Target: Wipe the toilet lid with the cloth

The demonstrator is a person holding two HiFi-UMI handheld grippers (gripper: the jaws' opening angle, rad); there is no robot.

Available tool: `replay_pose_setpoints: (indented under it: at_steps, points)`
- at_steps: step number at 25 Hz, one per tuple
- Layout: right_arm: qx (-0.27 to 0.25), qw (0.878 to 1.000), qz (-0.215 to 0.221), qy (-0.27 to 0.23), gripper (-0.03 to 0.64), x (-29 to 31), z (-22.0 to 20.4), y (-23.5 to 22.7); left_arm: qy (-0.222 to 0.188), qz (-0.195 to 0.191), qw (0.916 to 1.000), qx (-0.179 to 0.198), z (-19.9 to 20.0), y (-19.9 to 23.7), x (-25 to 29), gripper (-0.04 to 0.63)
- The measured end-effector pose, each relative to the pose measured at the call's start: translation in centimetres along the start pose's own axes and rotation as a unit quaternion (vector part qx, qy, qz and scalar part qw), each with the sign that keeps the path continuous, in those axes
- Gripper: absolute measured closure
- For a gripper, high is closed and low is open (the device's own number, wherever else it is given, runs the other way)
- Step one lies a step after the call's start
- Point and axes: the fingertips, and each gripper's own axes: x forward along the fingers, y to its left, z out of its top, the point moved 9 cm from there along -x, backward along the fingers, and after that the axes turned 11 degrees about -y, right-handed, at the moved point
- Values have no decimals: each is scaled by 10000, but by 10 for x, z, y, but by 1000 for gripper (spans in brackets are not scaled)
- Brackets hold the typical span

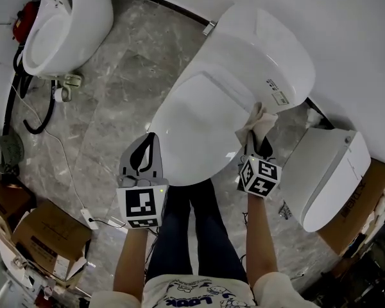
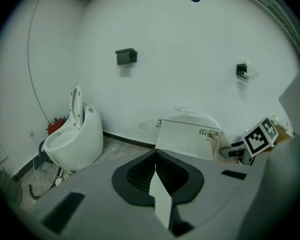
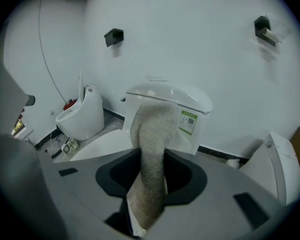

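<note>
The white toilet's closed lid (image 1: 199,120) lies in front of me, its tank (image 1: 263,50) behind it. My right gripper (image 1: 257,141) is shut on a beige cloth (image 1: 256,119), which rests at the lid's right rear edge near the tank. In the right gripper view the cloth (image 3: 152,159) hangs out of the shut gripper (image 3: 150,184) in front of the tank (image 3: 175,104). My left gripper (image 1: 149,145) is shut and holds nothing, hovering at the lid's left front edge. The left gripper view shows that gripper (image 2: 155,176) facing the tank (image 2: 187,134).
A second toilet (image 1: 64,24) with its seat raised stands at the far left, and a third (image 1: 327,172) close on the right. Cardboard boxes (image 1: 45,233) and a cable (image 1: 64,165) lie on the marble floor at left; another box (image 1: 362,201) is at right.
</note>
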Motion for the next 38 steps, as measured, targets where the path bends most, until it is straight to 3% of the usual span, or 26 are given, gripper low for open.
replay_pose_setpoints:
  at_steps: [13,18,22,30,38]
  points:
    - [242,9945,-263,982,489,34,-73,-30,131,31,9998,-143,-27,-9,4,586]
    - [-126,9884,-15,1512,494,54,-87,-16,159,82,9995,-264,-36,-2,-2,586]
    - [-368,9822,-58,1840,491,70,-81,-9,136,209,9988,-418,-43,6,-7,586]
    - [-669,9795,1,1899,494,85,-67,8,181,468,9960,-740,-61,31,-23,586]
    - [-1092,9776,451,1741,494,115,-43,50,176,702,9935,-873,-68,50,-34,586]
